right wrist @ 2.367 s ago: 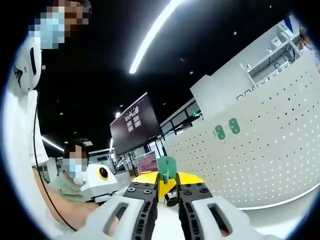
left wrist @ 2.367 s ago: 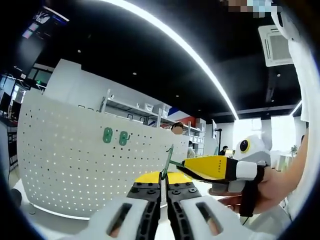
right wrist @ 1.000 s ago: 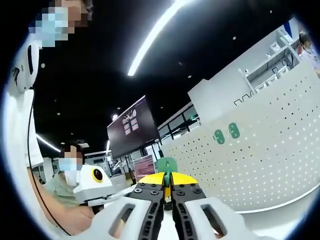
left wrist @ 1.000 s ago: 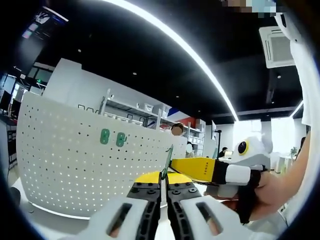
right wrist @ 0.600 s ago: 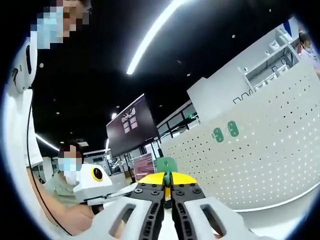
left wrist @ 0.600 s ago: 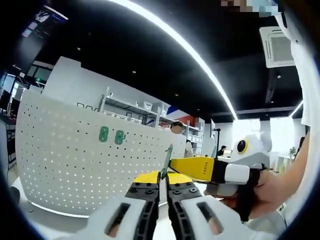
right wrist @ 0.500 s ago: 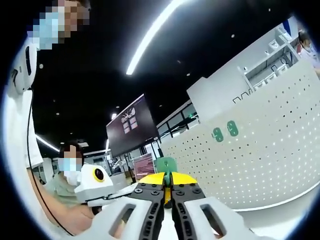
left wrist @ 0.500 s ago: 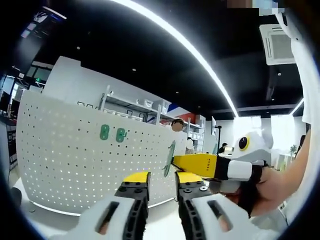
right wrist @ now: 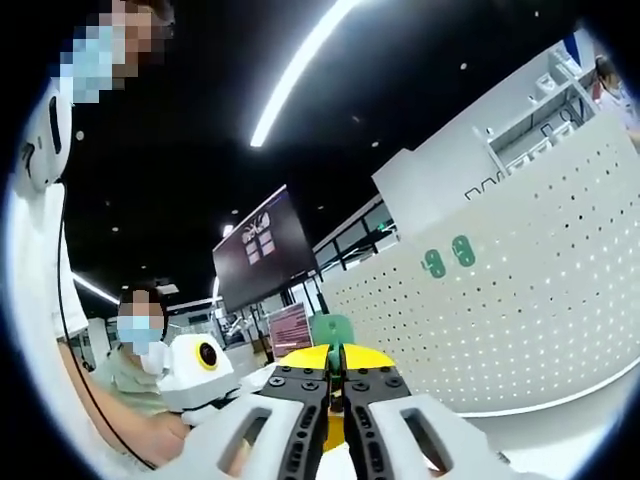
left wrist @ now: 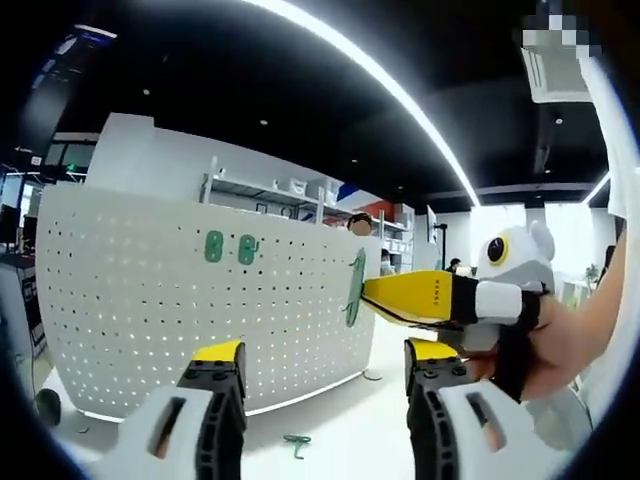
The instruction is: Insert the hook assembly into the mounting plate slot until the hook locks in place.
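Observation:
A small green plate piece (left wrist: pixel 354 288) is held edge-on in the yellow jaws of my right gripper (left wrist: pixel 372 292), which reaches in from the right of the left gripper view. In the right gripper view the same green piece (right wrist: pixel 332 328) stands just above my right gripper (right wrist: pixel 336 362), whose jaws are shut on it. My left gripper (left wrist: pixel 325 362) is open, jaws wide apart below the piece, holding nothing. A green hook (left wrist: pixel 296 443) lies on the white table. Two green plates (left wrist: pixel 229 248) are mounted on the white pegboard (left wrist: pixel 130 310).
The curved pegboard (right wrist: pixel 530 320) with its two green plates (right wrist: pixel 448 257) stands at the right of the right gripper view. A hand (left wrist: pixel 560 345) holds the right gripper. A seated person (right wrist: pixel 130 375) is at the left. A dark round object (left wrist: pixel 45 405) sits by the pegboard's foot.
My right gripper closed on the green piece about a second ago. My left gripper then opened, let go of it and dropped slightly below it; the hook on the table has come into sight.

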A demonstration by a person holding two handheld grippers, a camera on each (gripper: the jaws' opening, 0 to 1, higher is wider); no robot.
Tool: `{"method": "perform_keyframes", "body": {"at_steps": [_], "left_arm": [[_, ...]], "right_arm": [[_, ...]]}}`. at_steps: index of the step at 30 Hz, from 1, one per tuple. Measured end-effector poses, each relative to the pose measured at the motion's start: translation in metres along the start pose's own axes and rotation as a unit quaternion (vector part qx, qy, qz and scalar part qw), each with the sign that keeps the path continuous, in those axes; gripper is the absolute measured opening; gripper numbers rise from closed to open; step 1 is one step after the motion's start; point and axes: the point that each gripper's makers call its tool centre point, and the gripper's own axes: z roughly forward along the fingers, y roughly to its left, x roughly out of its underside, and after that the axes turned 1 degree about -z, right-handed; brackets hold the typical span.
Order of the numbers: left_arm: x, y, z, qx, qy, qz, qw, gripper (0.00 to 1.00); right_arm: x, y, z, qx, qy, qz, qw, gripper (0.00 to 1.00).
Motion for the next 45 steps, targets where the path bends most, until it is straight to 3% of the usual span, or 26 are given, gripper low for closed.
{"method": "perform_keyframes", "body": {"at_steps": [8,14,23,30,45], "left_arm": [[0.011,0.008,-0.004,-0.010,0.023,0.007,0.9997,0.76],[0.018,0.016,-0.009,-0.021,0.033,0.013,0.9991,0.75],[0.020,0.021,-0.011,-0.024,0.036,0.022,0.9988,0.74],[0.024,0.027,-0.015,-0.031,0.039,0.027,0.9984,0.75],[0.035,0.036,-0.033,-0.031,0.046,0.033,0.9979,0.75]], "right_arm": [[0.001,-0.001,0.000,0.004,0.005,-0.009,0.9999,0.00],[0.003,-0.005,0.001,0.022,0.035,-0.094,0.9947,0.00],[-0.001,-0.009,0.002,0.042,0.053,-0.146,0.9870,0.00],[-0.007,-0.029,0.000,0.079,0.063,-0.154,0.9830,0.00],[-0.030,-0.060,0.009,0.125,0.051,-0.158,0.9782,0.01]]}}
